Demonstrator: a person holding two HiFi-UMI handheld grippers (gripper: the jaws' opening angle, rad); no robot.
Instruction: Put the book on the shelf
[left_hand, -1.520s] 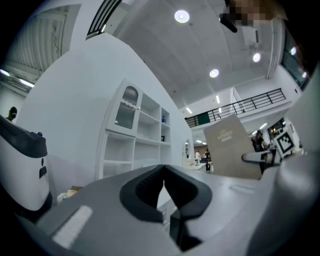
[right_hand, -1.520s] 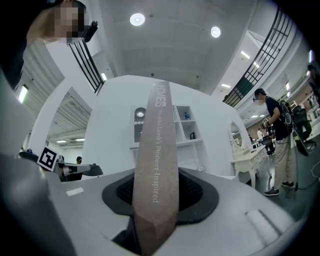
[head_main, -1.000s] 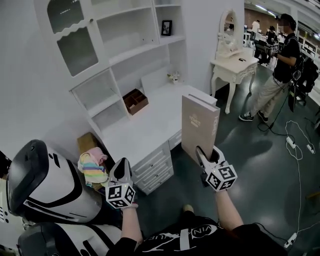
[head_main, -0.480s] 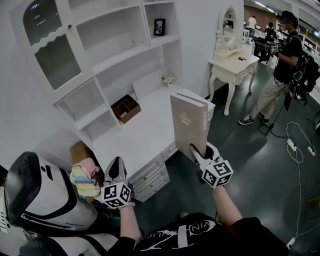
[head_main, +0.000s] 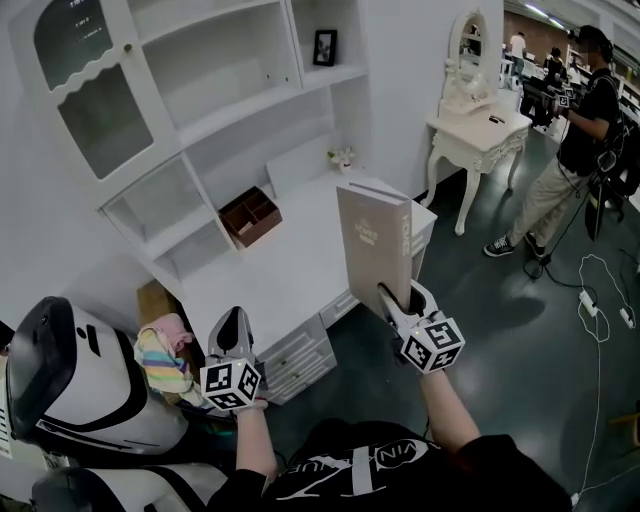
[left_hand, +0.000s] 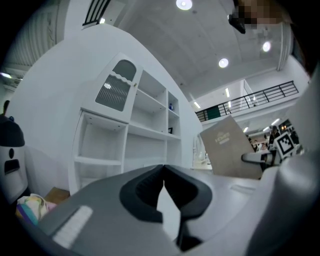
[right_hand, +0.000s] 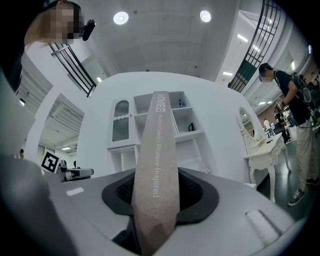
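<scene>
A tall beige hardcover book stands upright over the front right corner of the white desk. My right gripper is shut on its lower edge. In the right gripper view the book's spine rises between the jaws and faces the white shelf unit. The shelf unit stands behind the desk with open compartments. My left gripper is lower left, by the desk drawers, shut and holding nothing. In the left gripper view its tips meet, and the book shows at the right.
A brown box sits on the desk by the lower shelves, and a small picture frame stands on an upper shelf. A white rounded machine and striped cloth are at the left. A vanity table, a person and floor cables are at the right.
My right gripper has carried the book a little left, closer over the desk corner. The left gripper has hardly moved.
</scene>
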